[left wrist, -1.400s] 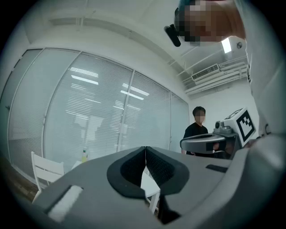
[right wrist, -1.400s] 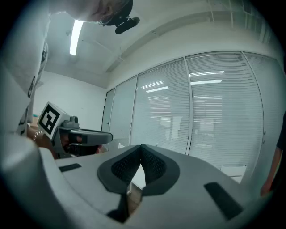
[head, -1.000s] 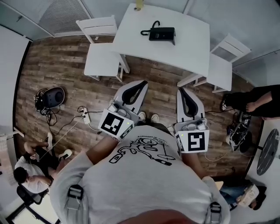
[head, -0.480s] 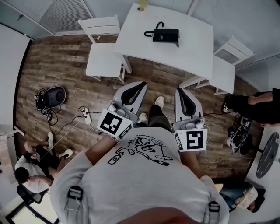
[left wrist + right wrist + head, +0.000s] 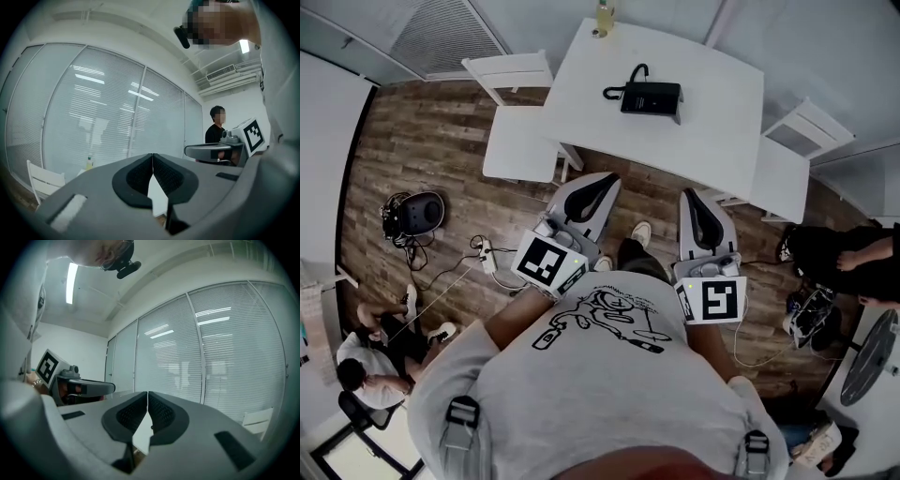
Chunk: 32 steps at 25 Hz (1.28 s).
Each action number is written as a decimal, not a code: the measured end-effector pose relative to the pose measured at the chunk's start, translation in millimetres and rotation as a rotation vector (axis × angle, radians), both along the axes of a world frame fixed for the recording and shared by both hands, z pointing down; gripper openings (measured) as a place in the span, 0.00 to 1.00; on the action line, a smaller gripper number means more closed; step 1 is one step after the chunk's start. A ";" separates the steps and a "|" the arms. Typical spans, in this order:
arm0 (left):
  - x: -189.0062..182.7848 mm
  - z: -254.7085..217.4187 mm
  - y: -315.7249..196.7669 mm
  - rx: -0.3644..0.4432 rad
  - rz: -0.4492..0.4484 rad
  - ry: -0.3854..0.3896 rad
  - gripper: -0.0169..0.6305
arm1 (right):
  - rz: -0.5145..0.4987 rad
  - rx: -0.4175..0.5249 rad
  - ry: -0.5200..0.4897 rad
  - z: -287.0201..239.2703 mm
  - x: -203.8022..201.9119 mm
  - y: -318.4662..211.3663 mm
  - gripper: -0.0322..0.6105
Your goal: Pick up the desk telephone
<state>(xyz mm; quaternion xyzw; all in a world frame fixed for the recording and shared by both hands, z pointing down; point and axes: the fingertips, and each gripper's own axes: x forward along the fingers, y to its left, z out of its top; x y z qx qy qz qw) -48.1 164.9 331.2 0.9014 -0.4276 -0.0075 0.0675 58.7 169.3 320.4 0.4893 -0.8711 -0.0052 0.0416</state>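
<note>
A black desk telephone with a coiled cord lies on the white table at the top of the head view. My left gripper and right gripper are held out level over the wooden floor, short of the table's near edge and well apart from the phone. Both are shut with nothing between their pads. In the left gripper view the left gripper shows jaws closed tip to tip; in the right gripper view the right gripper shows the same. The phone is hidden in both gripper views.
White chairs stand at the table's left and right. A small bottle stands at the table's far edge. A black device with cables and a power strip lie on the floor at left. People sit at lower left and right.
The person has stepped toward the table; both grippers have advanced with them. The table and phone now lie closer to the gripper tips. Both grippers stayed shut.
</note>
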 end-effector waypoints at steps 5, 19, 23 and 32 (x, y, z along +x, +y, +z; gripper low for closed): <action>27.7 1.6 -51.4 -0.018 -0.034 -0.007 0.03 | -0.020 0.000 -0.012 -4.0 33.0 -49.8 0.06; 45.2 11.2 -133.8 -0.055 -0.103 0.013 0.03 | -0.076 -0.038 -0.008 4.7 51.0 -136.2 0.06; 36.4 16.0 -163.0 -0.061 -0.093 0.024 0.03 | -0.067 -0.041 -0.006 6.8 40.8 -166.1 0.06; -8.6 16.2 -252.3 -0.058 -0.040 0.042 0.03 | -0.046 -0.032 0.005 5.8 -15.8 -254.0 0.06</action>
